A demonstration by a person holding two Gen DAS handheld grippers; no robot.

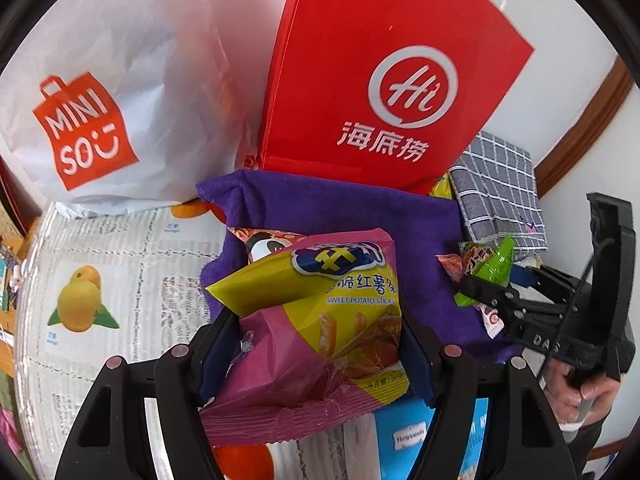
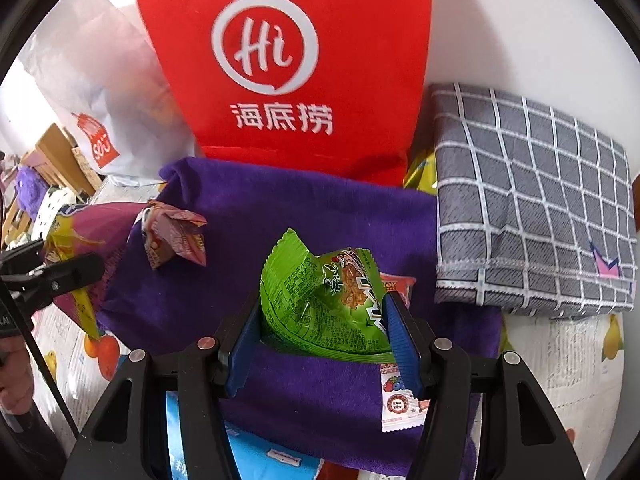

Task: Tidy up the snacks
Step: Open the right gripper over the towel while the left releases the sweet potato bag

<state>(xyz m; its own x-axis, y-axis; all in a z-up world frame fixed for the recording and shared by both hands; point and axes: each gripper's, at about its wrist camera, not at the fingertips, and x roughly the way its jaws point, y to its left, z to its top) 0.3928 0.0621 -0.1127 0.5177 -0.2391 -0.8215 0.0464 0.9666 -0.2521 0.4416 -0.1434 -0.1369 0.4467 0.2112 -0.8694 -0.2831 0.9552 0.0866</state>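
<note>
Two snack packets are in your grippers at once. Your left gripper (image 1: 320, 344) has its jaws closed on a pink and yellow packet (image 1: 320, 320), held above a purple cloth (image 1: 352, 216). Its print reads "SWEET POTATO STICKS" beside Chinese characters. Your right gripper (image 2: 324, 340) clamps a green packet (image 2: 324, 304); its small print is too crumpled to read.

Both films look slick and puffed with air, so a loose squeeze could let either one slide out, and a hard one could burst it. The green packet is pinched low near its seam, so it may twist free.

From the right wrist view, a folded pinkish packet (image 2: 176, 236) lies on the cloth at ten o'clock, and a small white sachet (image 2: 400, 404) sits at five o'clock, close to the right gripper's fingers; lowering there could knock it.

A red bag (image 1: 384, 64) at twelve o'clock bears "Hi" in a white ring. A white bag (image 1: 120, 92) at ten o'clock reads "MINISO". A grey checked cloth (image 2: 528, 204) lies at two o'clock.
</note>
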